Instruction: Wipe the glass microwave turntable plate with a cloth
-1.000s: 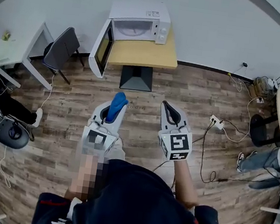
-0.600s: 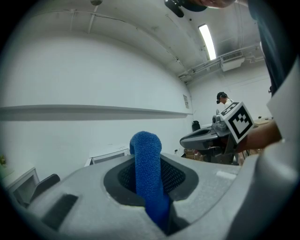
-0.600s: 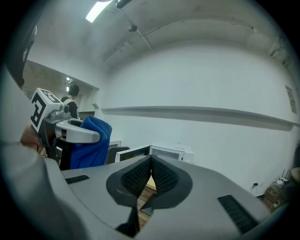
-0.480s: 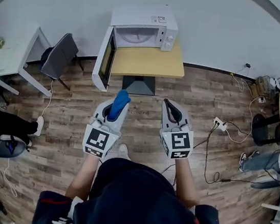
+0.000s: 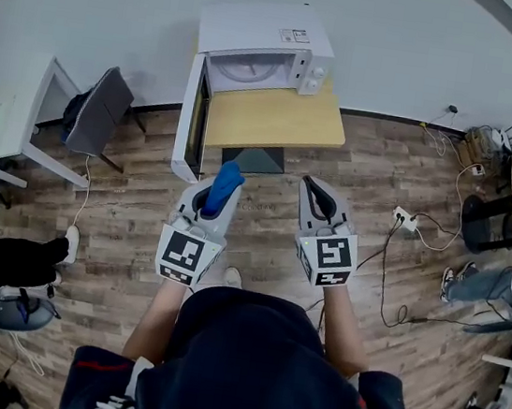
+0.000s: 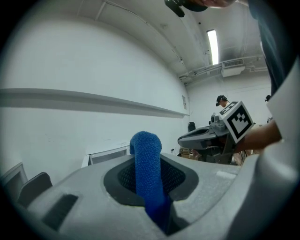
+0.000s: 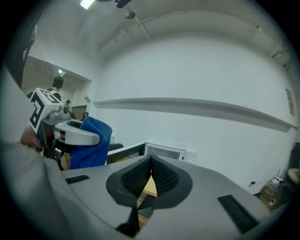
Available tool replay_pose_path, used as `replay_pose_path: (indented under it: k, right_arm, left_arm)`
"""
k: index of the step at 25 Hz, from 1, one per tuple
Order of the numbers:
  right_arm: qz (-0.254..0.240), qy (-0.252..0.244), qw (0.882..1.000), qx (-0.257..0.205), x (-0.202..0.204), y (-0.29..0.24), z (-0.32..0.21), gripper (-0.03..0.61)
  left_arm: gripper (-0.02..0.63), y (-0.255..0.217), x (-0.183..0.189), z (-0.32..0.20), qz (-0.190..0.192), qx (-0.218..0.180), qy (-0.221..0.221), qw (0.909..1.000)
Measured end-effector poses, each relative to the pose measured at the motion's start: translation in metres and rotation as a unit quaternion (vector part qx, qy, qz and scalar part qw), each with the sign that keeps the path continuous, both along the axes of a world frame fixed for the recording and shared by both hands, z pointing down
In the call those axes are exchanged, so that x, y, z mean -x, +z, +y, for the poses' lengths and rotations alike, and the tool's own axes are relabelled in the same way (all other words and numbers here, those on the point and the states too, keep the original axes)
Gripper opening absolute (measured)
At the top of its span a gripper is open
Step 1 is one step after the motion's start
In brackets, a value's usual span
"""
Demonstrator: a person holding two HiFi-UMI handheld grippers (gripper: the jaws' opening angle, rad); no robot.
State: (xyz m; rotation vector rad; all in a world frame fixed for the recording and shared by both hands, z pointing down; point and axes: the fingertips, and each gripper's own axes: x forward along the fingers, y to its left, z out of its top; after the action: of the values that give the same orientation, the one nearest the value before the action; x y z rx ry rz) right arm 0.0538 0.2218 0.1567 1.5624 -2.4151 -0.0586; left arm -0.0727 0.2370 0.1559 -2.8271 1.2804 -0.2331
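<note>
the round clear glass turntable plate (image 5: 247, 68) lay inside the white microwave oven (image 5: 266, 35), a pale disc on the cavity floor, too small to show any marks. the microwave's door (image 5: 194, 110) hung open at its left side, and the microwave stood on a light wooden table (image 5: 277, 121). in front of the microwave, the left tongs (image 5: 212, 197) were clamped on a folded blue terry cloth (image 5: 225, 185) that stuck up past their tips. the right tongs (image 5: 315, 191), also in front of the microwave, were pressed together with nothing between them.
</note>
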Motion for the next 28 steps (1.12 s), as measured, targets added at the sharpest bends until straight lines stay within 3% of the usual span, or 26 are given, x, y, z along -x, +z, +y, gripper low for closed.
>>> replay_pose_path:
  k: [10,28]
  right_arm:
    - [0.005,0.001,1.000,0.018,0.016,0.014,-0.054,0.011]
    - [0.014,-0.062,0.997,0.043,-0.010,0.027,-0.201,0.011]
  left_arm:
    - [0.064,0.013,0.014,-0.056,-0.002,0.018,0.003,0.9998]
    - [0.063,0.021,-0.026,-0.186,-0.016,0.036,-0.040,0.9984]
